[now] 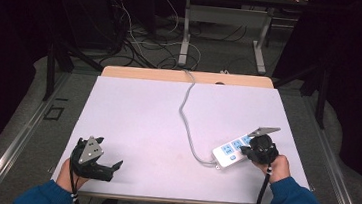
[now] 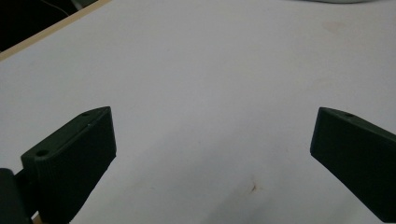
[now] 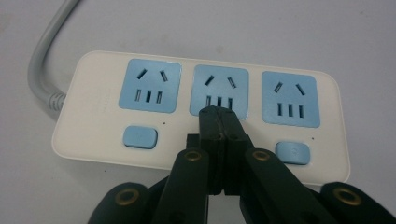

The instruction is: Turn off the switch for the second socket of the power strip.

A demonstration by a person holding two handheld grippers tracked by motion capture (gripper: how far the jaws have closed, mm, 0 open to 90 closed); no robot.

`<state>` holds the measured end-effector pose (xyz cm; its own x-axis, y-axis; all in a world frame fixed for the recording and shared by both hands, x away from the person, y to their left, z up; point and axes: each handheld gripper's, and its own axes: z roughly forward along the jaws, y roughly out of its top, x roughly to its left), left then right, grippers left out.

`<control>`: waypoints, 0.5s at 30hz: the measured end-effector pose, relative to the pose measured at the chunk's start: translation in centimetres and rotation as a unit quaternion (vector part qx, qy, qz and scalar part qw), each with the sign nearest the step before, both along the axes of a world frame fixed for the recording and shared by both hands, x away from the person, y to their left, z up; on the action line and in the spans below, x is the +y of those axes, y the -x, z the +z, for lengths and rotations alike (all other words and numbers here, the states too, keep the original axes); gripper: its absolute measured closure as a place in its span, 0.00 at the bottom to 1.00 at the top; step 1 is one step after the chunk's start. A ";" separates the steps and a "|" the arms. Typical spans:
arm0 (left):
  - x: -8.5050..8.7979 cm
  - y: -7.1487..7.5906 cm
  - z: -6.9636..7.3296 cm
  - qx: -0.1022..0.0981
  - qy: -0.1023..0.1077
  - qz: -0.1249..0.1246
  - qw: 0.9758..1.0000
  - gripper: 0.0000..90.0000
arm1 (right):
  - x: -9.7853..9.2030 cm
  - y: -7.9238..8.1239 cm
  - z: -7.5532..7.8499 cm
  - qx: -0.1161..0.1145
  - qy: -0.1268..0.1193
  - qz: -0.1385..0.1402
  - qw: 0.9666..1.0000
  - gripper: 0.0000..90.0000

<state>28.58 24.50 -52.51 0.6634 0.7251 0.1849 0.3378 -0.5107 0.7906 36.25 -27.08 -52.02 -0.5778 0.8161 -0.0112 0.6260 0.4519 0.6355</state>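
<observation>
The right gripper [image 3: 218, 114] has its two black jaws pressed flat together with nothing between them. Their joined tip sits over the middle of a white plastic power strip [image 3: 93, 144], just below the centre socket, where the middle switch would be; whether the tip touches the strip cannot be told. The strip carries three pale blue socket panels [image 3: 149, 85] in a row and small blue rounded switches [image 3: 139, 137] beneath the outer two. Its thick grey cable [image 3: 44, 60] leaves the end to the left of the jaws as this gripper's camera sees it. In the high view the right gripper [image 1: 254, 148] covers the far part of the power strip [image 1: 225, 155], and the grey cable [image 1: 186, 113] curves away across the white tabletop [image 1: 137, 113] towards the far edge.

The left gripper [image 1: 110, 168] rests well apart from the strip, near the table's near edge, its jaws spread wide. In the left gripper view only bare white tabletop [image 2: 210, 84] lies between them, and the left gripper [image 2: 212, 140] holds nothing.
</observation>
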 end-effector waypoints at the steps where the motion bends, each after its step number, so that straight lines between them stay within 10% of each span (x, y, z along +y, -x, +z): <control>1: 0.0 0.0 0.0 0.000 0.000 0.001 1.000 0.00 | -0.1 0.0 0.0 -0.004 -0.001 0.006 1.000 1.00; 15: 0.0 0.0 0.0 0.001 0.001 0.001 1.000 0.00 | 0.2 0.7 1.5 -0.043 -0.034 0.007 0.998 0.67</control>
<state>28.60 24.50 -52.54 0.6626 0.7264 0.1825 0.3406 -0.5092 0.7904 35.54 -26.90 -50.54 -0.5880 0.8089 -0.0066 0.5617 0.4142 0.7161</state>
